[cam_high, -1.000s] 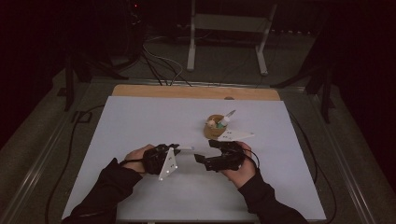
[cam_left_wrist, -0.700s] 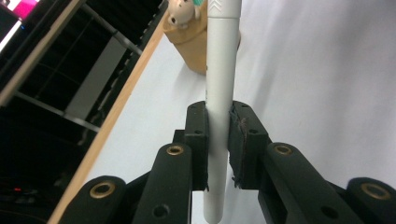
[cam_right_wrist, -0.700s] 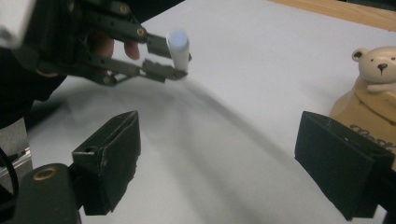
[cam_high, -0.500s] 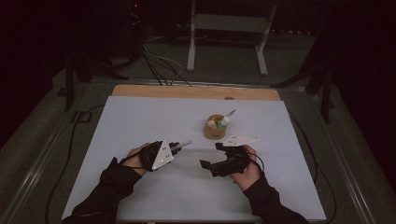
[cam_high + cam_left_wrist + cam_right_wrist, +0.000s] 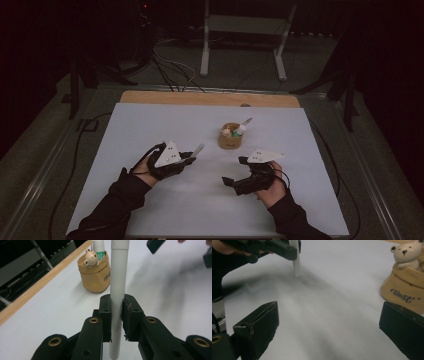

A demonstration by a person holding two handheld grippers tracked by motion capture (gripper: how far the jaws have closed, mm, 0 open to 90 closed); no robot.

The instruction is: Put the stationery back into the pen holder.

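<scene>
Left gripper view: left gripper (image 5: 116,315) clamps the pen (image 5: 117,290); right gripper (image 5: 327,332), just opening, gapes empty. Pen could tip the pouch (image 5: 96,275) if misaimed.

The left gripper (image 5: 192,156) stays clamped shut, while the right gripper (image 5: 235,171) (just opened) gapes wide.

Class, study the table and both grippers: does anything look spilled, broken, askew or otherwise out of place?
Nothing stands out. The tan pen holder stands upright on the white table, contents inside. The left gripper clamps a white pen squarely; the right gripper, jaws just opened, holds nothing.
</scene>
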